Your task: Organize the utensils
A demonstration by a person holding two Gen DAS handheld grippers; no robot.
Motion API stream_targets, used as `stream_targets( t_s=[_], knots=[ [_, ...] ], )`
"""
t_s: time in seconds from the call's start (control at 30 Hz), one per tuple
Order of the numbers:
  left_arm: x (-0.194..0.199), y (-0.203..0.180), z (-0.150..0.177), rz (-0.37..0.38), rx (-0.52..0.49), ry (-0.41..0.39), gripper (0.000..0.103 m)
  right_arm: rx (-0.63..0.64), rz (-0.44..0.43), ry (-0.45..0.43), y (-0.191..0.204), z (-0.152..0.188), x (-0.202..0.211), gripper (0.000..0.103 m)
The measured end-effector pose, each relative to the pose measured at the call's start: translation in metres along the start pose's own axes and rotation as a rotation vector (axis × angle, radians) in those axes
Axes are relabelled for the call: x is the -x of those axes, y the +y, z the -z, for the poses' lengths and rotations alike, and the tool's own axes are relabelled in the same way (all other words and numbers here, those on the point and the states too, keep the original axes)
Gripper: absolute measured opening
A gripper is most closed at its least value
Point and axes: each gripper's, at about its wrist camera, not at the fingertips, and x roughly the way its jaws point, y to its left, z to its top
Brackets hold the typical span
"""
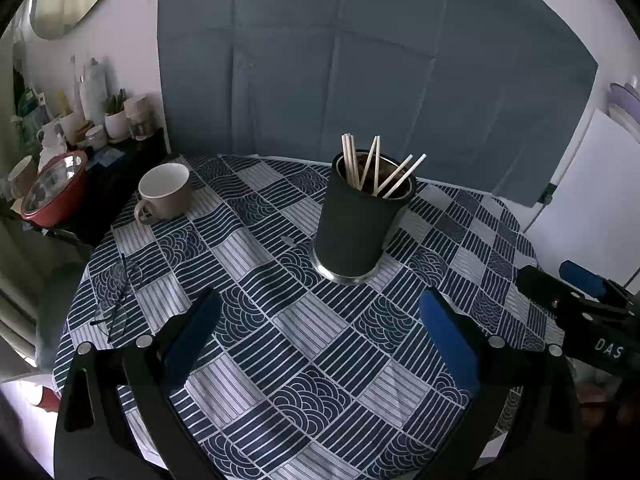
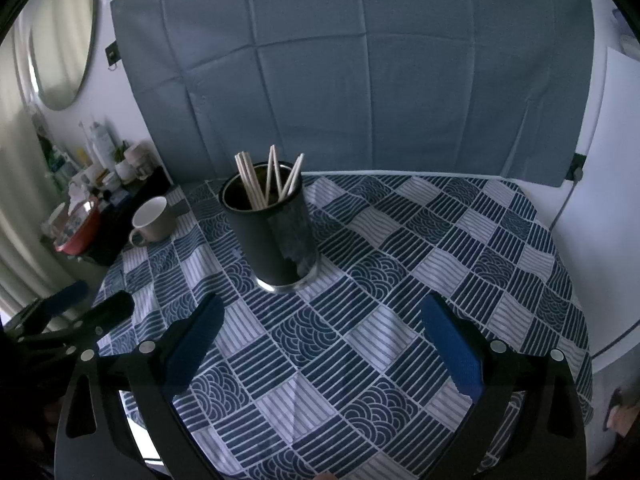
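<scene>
Hovering wide apart, left hand-held gripper (image 1: pixel 320 320), right hand-held gripper (image 2: pixel 322 320) lettered "DAS", chopsticks (image 1: pixel 376 166) in holder (image 1: pixel 356 224)

both wrist views look down across the table (image 1: pixel 304 344) from near, sharing the holder (image 2: pixel 276 236).

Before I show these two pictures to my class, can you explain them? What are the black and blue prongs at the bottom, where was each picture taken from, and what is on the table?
No robot here: a person holds a pair of tongs in each hand, each with a wide-angle camera looking along its two blue-padded fingers. One picture looks out from the left tongs, the other from the right tongs. Both are open and hold nothing. On the patterned tablecloth stands a dark utensil holder with pale chopsticks upright in it. A beige mug sits further left, and eyeglasses lie near the left edge.
</scene>
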Motion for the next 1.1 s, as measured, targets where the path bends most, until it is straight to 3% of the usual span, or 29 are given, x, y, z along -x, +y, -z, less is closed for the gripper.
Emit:
stream_targets(
  t_s=[0.3,1.1],
  knots=[
    [-0.004,0.001,0.003,0.017,0.02,0.016,0.097,0.0,-0.012,0.001,0.0,-0.001,-0.002,0.095],
    [0.0,-0.006,0.0,0.008,-0.039,-0.013,0.097,0.016,0.005,0.023,0.004,-0.002,-0.01,0.095]
  ],
)
